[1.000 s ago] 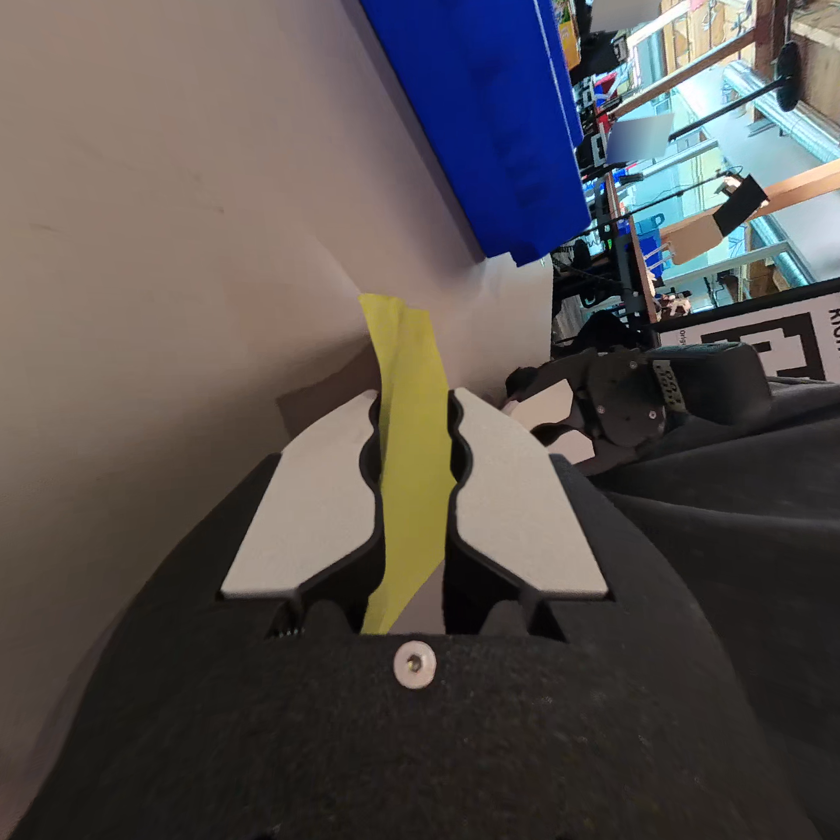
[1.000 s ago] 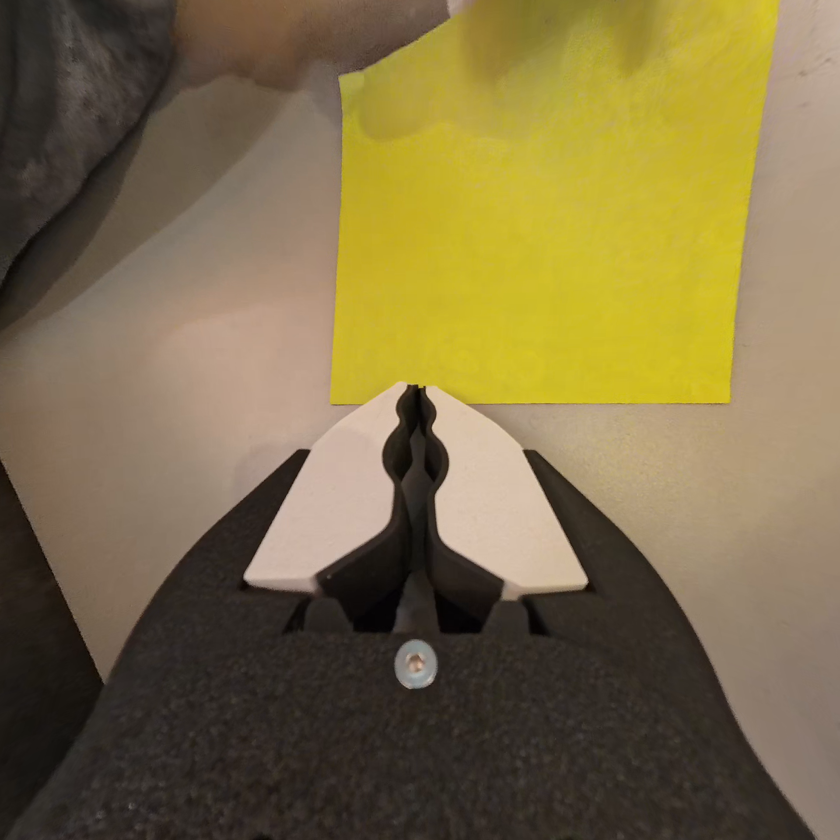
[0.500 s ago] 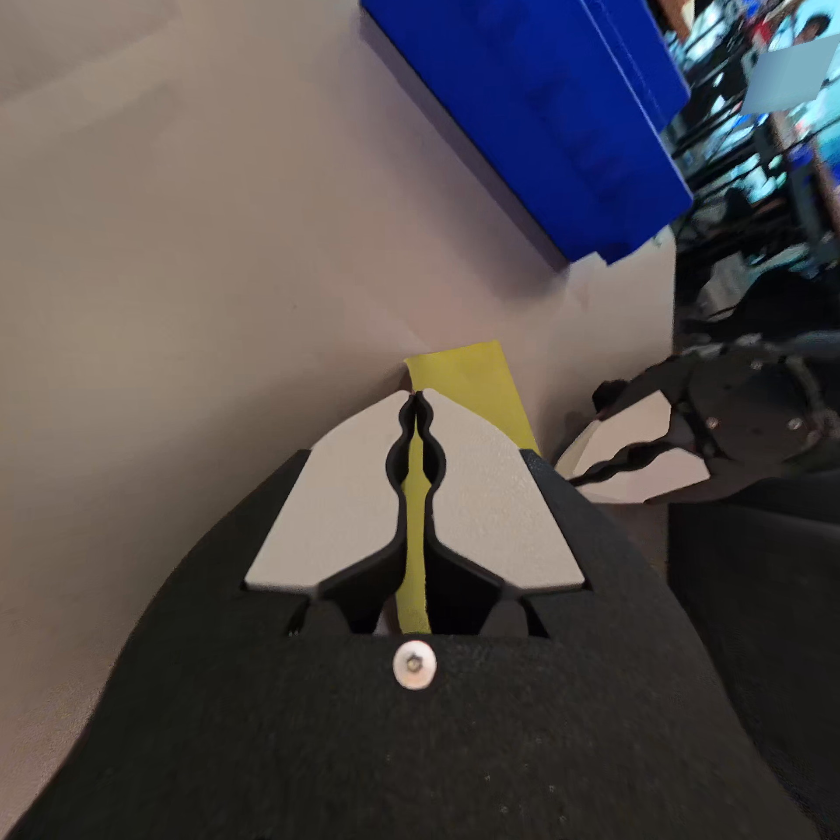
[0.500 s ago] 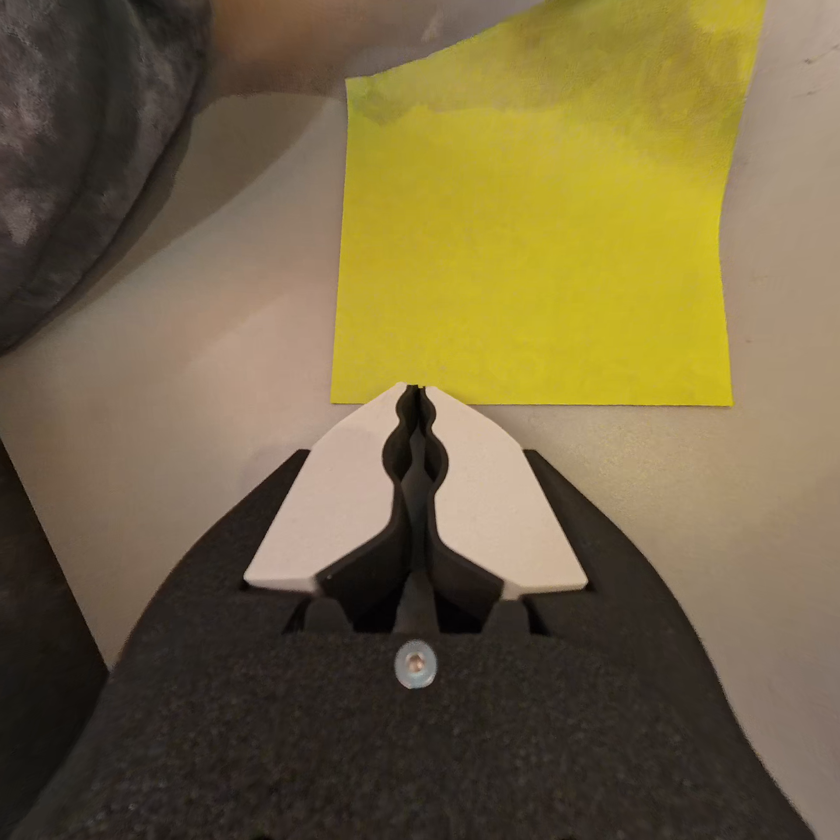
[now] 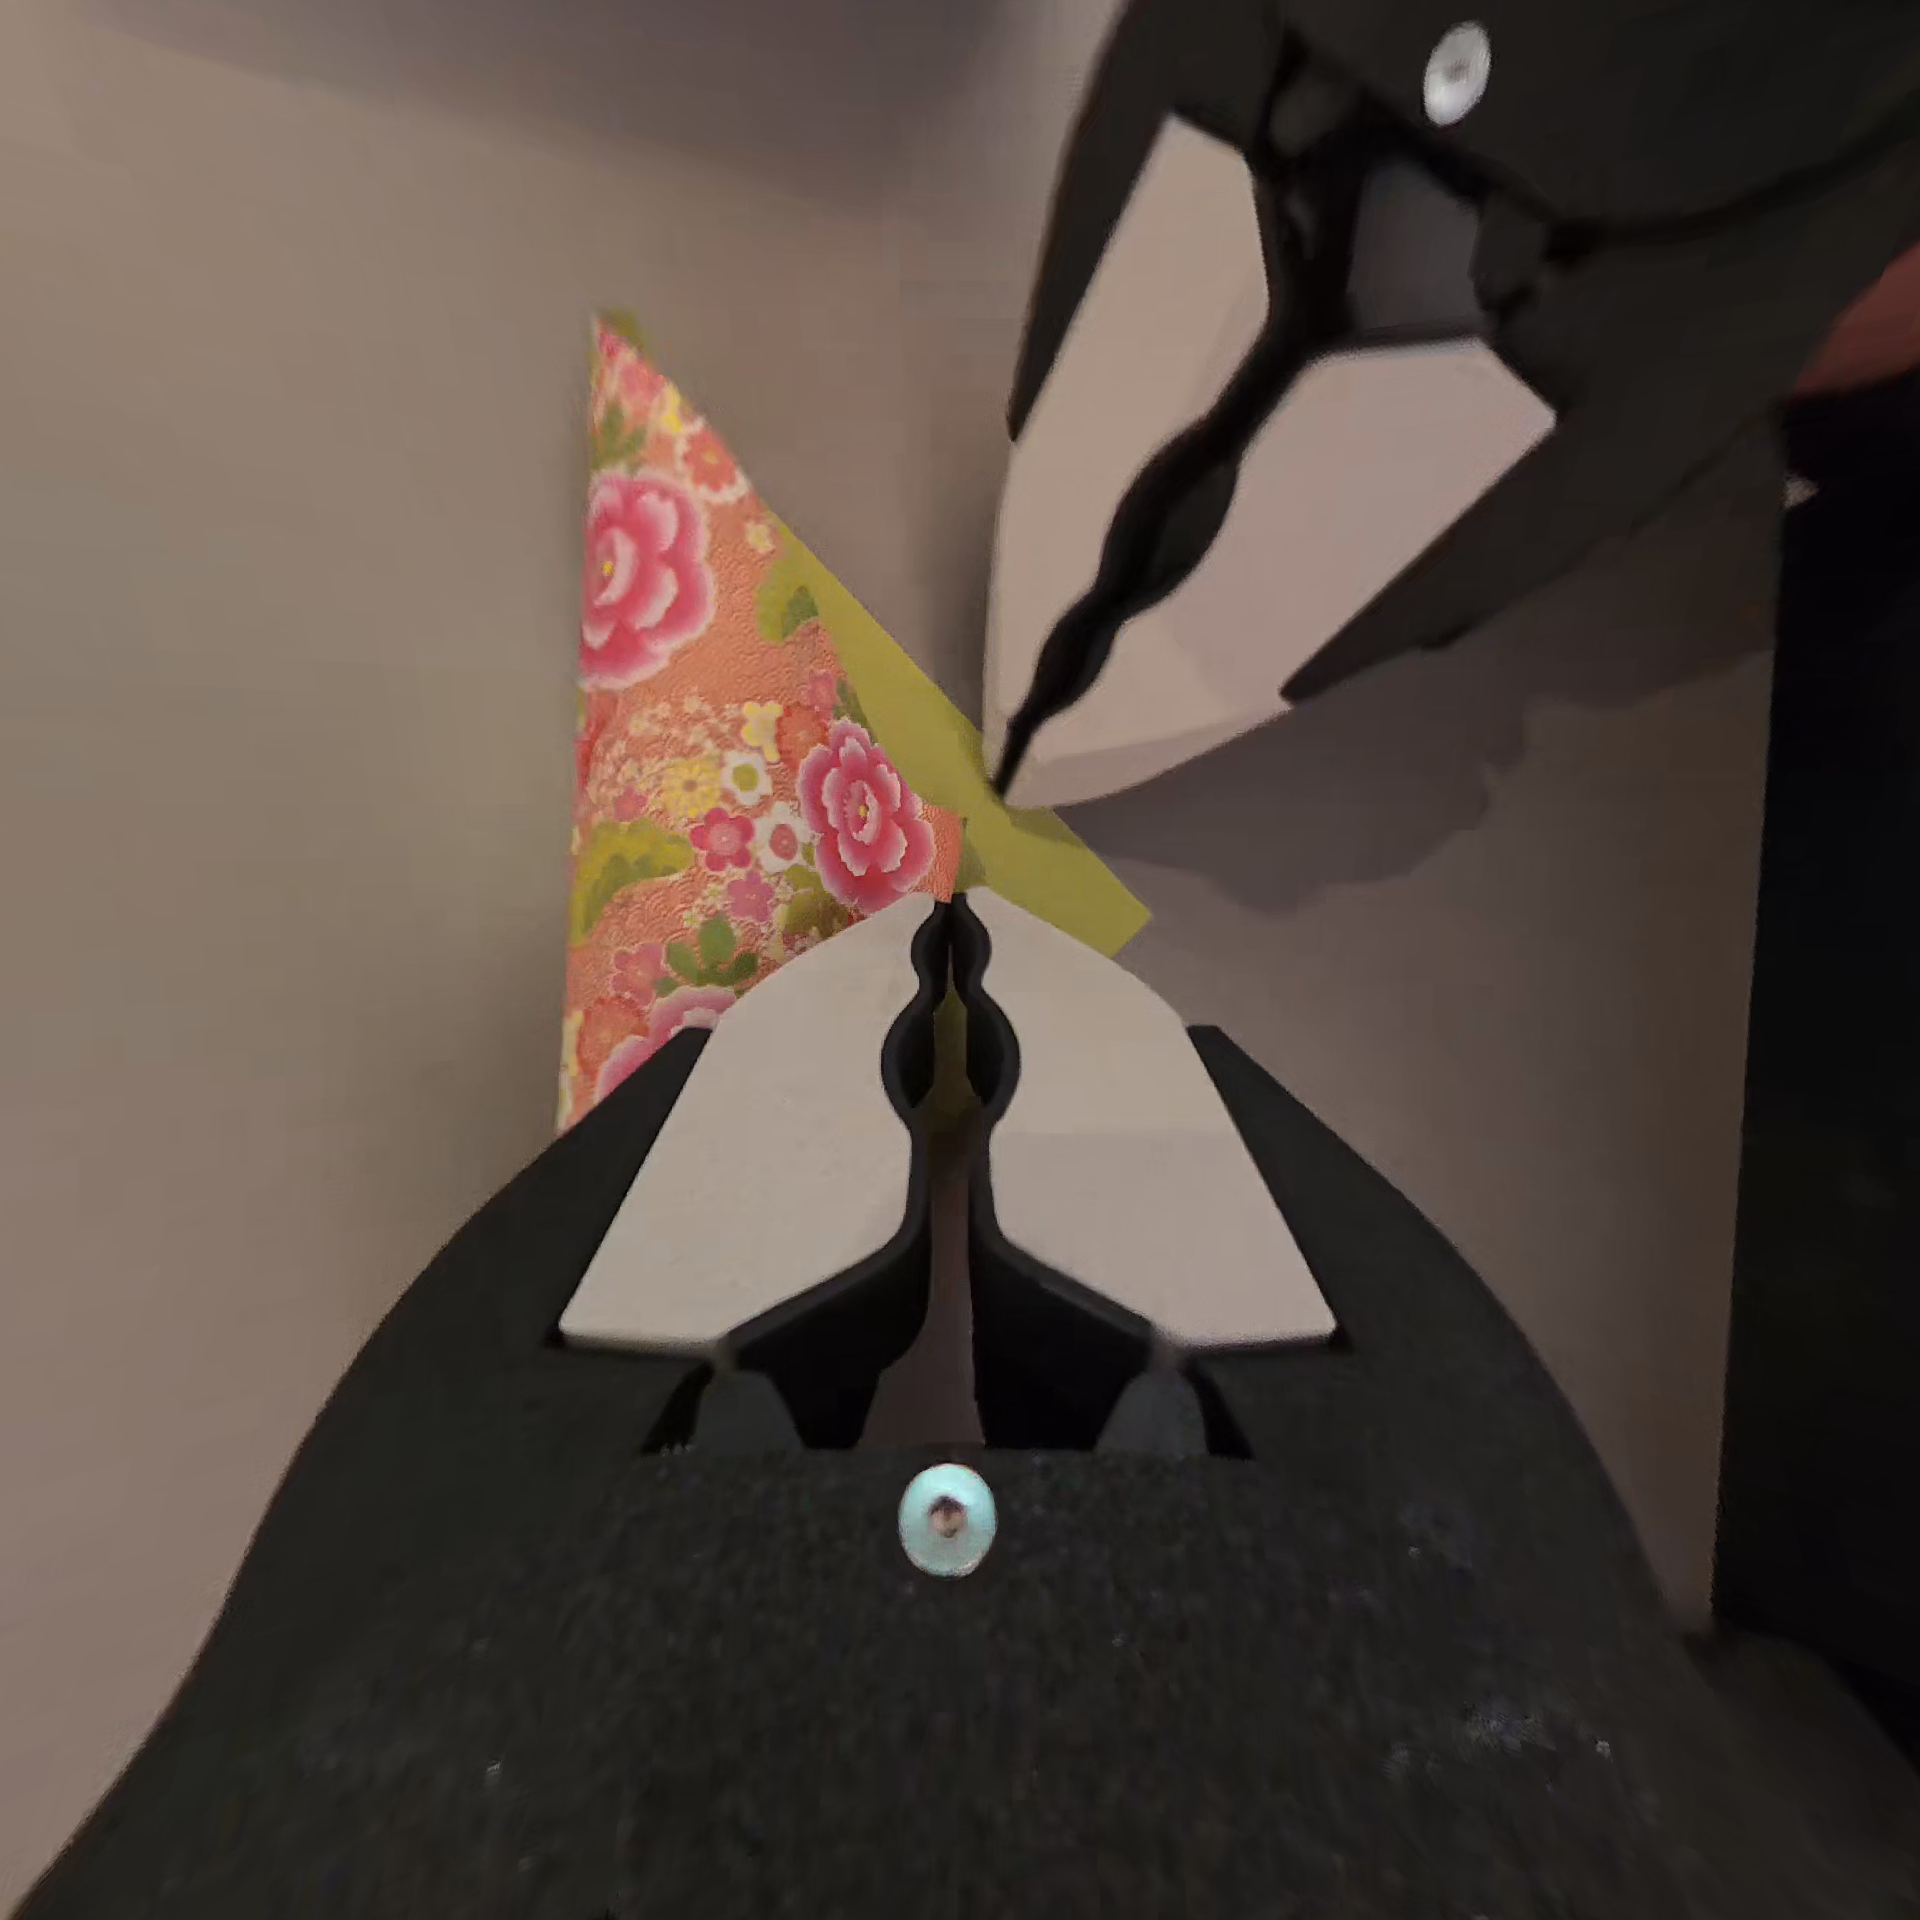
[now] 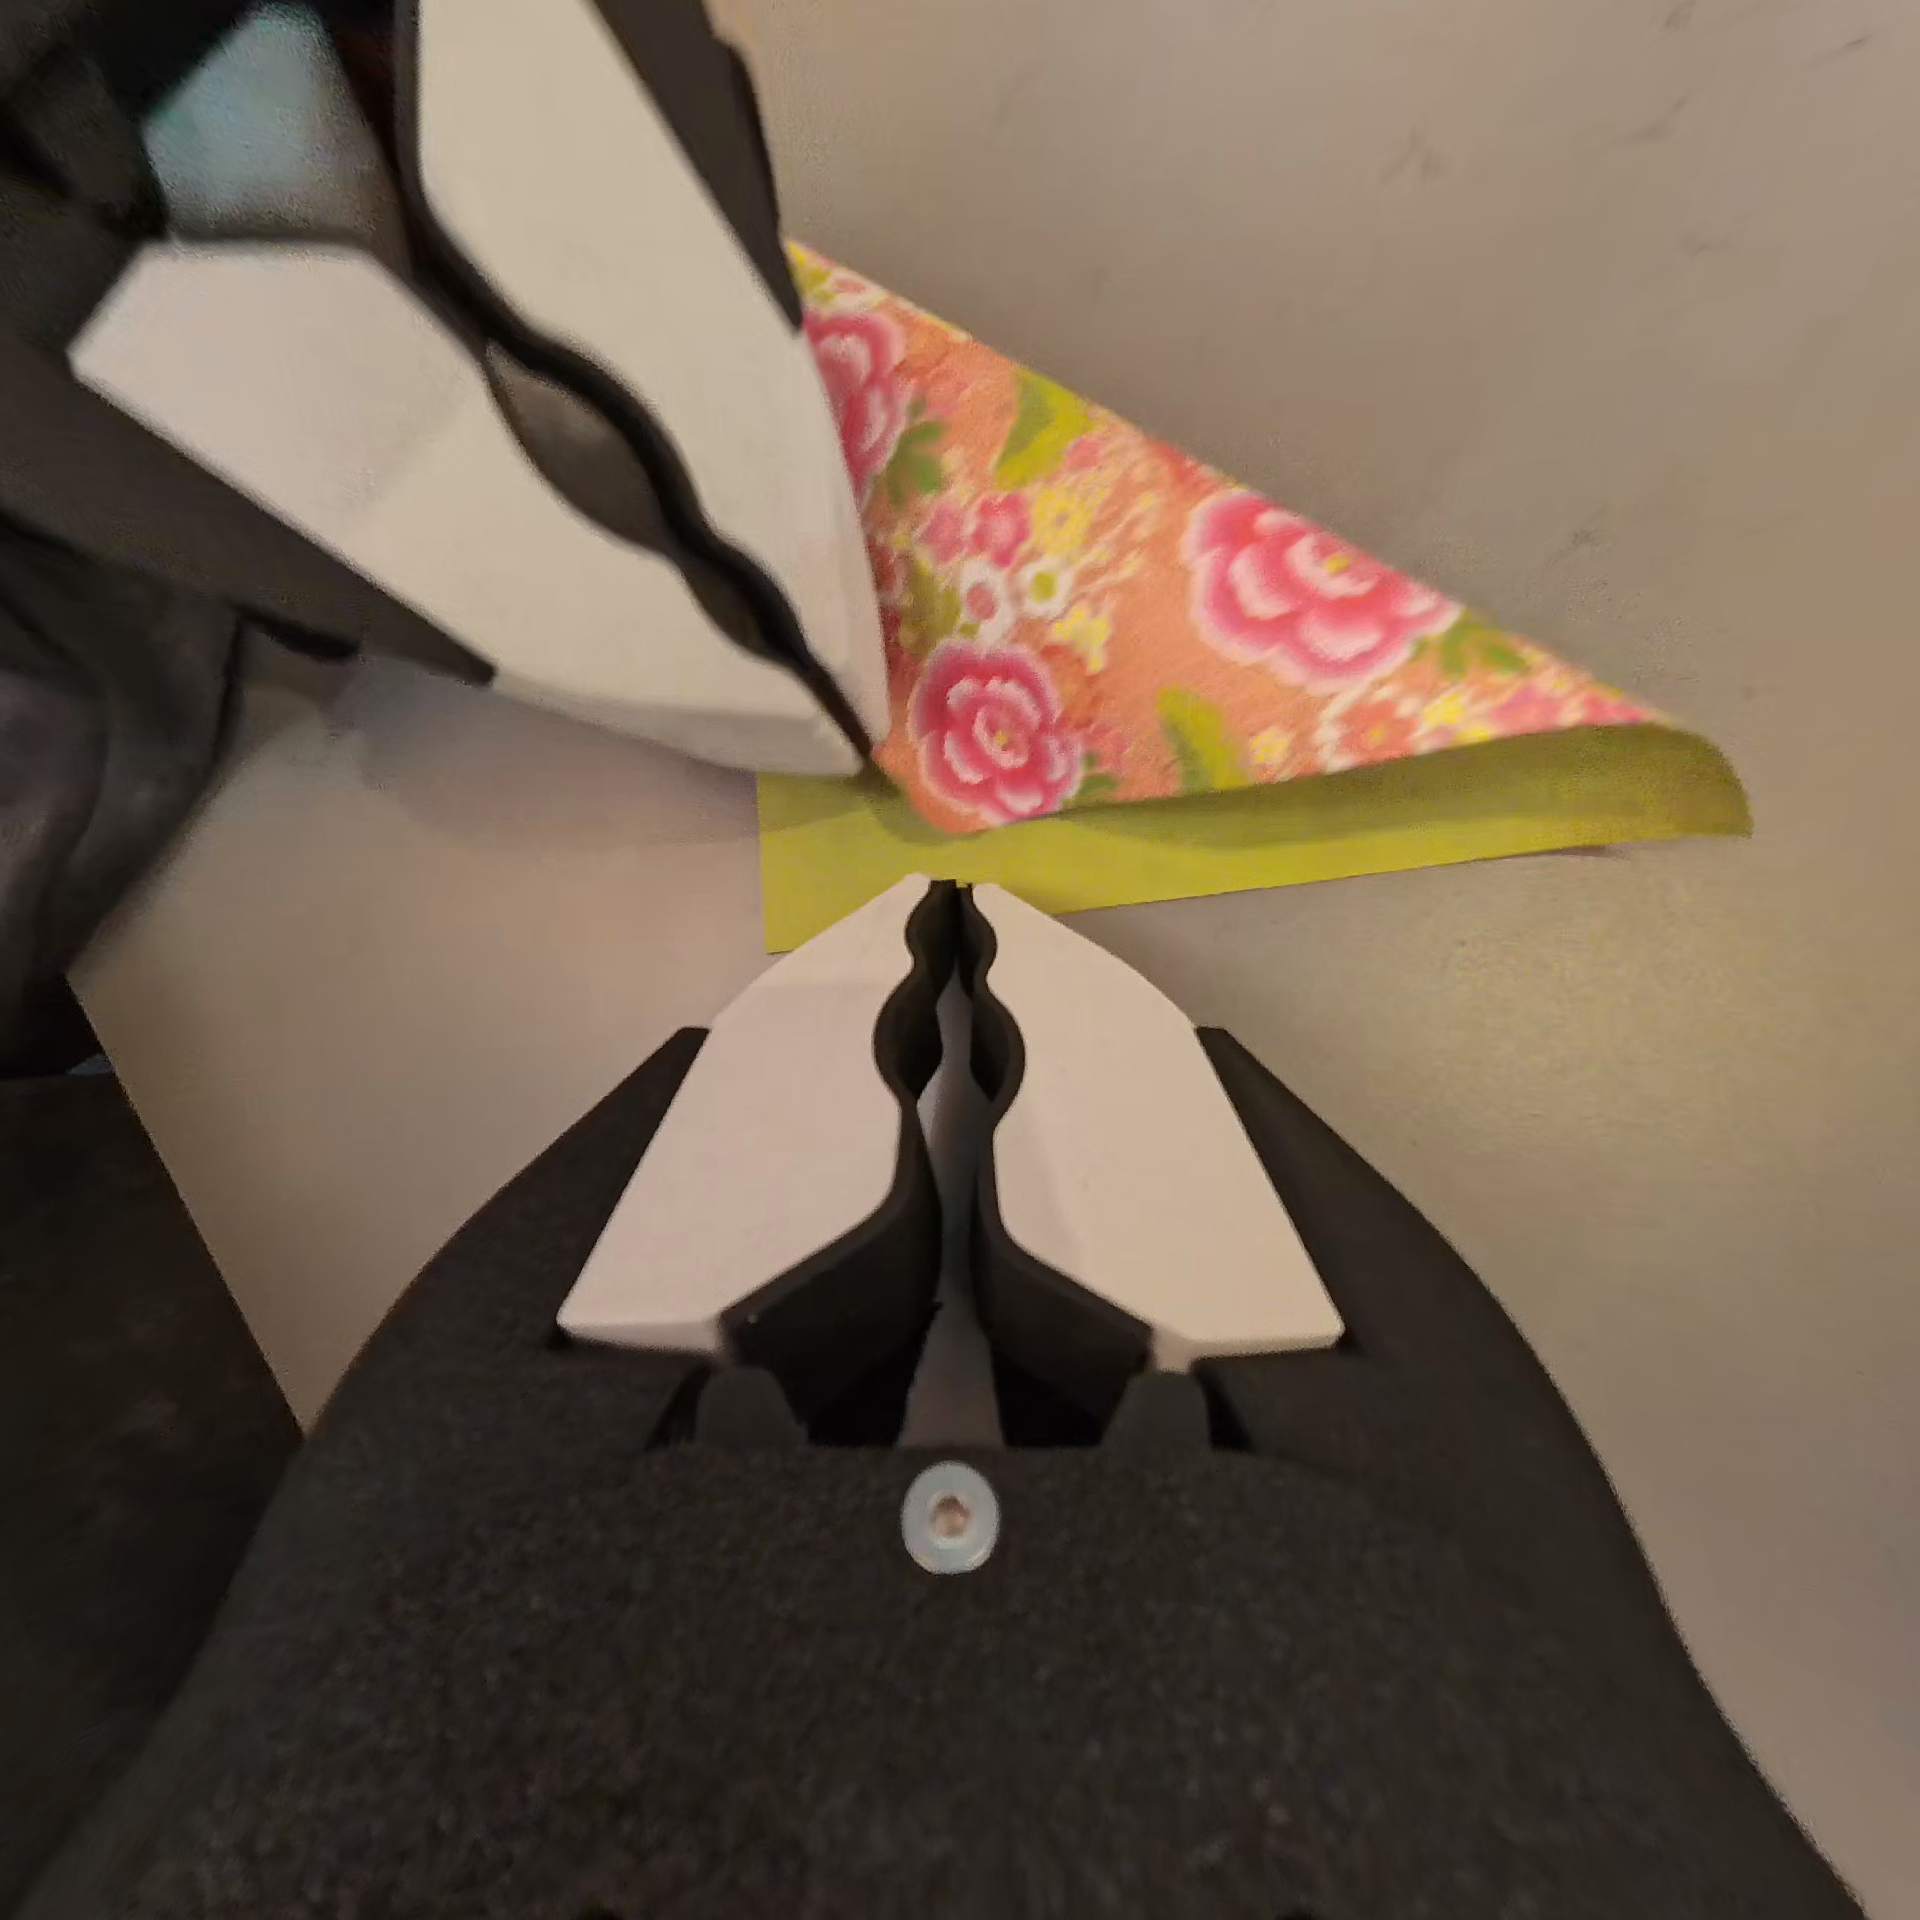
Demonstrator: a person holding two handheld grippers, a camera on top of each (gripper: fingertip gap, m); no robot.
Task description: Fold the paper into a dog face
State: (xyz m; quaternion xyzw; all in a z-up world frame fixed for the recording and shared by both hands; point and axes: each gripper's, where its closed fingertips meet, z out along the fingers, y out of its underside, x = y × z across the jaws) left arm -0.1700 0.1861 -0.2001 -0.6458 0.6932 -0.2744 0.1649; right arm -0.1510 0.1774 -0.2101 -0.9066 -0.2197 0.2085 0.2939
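Note:
The paper is square, yellow-green on one side and pink floral on the other, and lies on a beige table [image 5: 260, 727]. One corner is folded over diagonally, so a floral triangle [image 6: 1195, 582] lies over the green layer [image 6: 1351, 821]. It also shows in the left wrist view [image 5: 707, 727]. My left gripper [image 5: 951, 909] is shut on the folded-over corner, with green paper between its jaws. It also shows in the right wrist view [image 6: 862, 748]. My right gripper [image 6: 948, 883] is shut with its tip on the paper's near green edge. It also shows in the left wrist view [image 5: 1003, 779].
The beige table [image 6: 1455, 1143] extends around the paper. A dark sleeve or cloth [image 6: 104, 727] sits at the left of the right wrist view. A dark edge [image 5: 1849, 935] runs down the right of the left wrist view. Both grippers' tips are close together, under 4 cm apart.
My left gripper shut on a corner of the paper and carried it over towards my right gripper, turning up the floral side. My right gripper stayed shut at the near edge.

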